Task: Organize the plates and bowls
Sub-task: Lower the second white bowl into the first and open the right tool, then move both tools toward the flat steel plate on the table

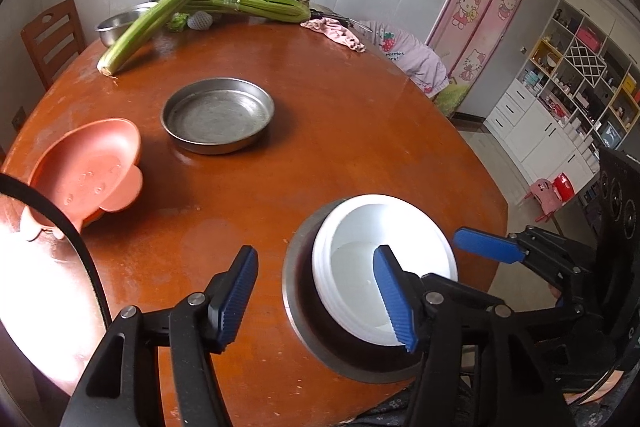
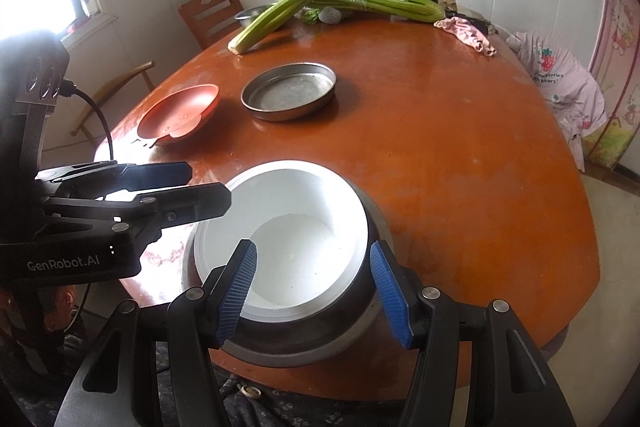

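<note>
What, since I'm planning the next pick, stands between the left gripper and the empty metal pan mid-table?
Nothing visible. Only bare table lies between the left gripper and the metal pan; the pink dish sits off to the left, the white bowl to the right.

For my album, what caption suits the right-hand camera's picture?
White bowl nested in steel bowl between right gripper's blue fingers.

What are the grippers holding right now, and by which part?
Left gripper holds nothing. Right gripper straddles the stacked rims of the white bowl and metal bowl; contact unclear.
</note>
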Motion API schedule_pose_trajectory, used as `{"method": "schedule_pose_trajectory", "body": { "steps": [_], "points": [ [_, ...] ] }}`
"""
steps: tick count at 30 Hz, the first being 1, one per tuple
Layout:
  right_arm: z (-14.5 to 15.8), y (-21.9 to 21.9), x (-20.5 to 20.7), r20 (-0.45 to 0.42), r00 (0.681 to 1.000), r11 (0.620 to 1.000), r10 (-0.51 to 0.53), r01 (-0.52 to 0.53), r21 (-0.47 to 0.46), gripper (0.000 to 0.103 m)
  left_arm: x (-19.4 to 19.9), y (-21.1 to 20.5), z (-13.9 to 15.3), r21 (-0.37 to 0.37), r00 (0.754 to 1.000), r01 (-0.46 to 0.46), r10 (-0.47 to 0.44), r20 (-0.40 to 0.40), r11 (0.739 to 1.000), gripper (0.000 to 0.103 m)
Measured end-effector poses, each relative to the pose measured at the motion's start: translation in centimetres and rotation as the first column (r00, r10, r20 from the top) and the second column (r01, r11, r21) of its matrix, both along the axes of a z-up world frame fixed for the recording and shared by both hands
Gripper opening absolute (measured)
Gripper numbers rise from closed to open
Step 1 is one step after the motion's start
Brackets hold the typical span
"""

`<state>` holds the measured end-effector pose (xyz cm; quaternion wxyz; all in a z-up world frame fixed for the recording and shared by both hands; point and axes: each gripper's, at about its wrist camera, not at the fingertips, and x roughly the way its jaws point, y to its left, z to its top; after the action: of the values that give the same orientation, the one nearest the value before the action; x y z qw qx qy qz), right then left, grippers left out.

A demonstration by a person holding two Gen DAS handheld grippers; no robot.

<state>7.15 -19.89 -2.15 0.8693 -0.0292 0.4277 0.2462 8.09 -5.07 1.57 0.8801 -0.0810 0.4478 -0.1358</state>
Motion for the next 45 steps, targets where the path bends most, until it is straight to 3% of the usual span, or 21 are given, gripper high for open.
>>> {"method": "schedule_pose_trajectory", "body": {
  "steps": [10, 26, 33, 45],
  "points": [
    [2.1, 1.6, 1.2, 0.048, 0.999, 1.0, -0.007, 0.007, -0.013, 0.065, 0.0, 3.2, 0.1, -0.005, 0.997, -0.071, 0.071, 0.011, 0.997, 0.062],
    [2.7, 6.6, 4.2, 0.046, 0.999, 1.0, 0.005, -0.004, -0.025, 0.074, 2.1, 8.4, 0.6, -0.028, 0.992, -0.127, 0.127, 0.024, 0.992, 0.062],
    [4.1, 8.8, 6.6, 0.057, 0.998, 0.999, -0.022, 0.024, -0.033, 0.074, 4.5, 11.1, 2.0, 0.008, 0.988, -0.152, 0.151, 0.045, 0.988, 0.062],
    [8.5, 9.8, 11.8, 0.145, 0.986, 0.993, -0.077, 0.089, -0.072, 0.074, 10.3, 14.2, 4.5, -0.02, 0.991, -0.128, 0.129, 0.038, 0.992, 0.062]
  ]
}}
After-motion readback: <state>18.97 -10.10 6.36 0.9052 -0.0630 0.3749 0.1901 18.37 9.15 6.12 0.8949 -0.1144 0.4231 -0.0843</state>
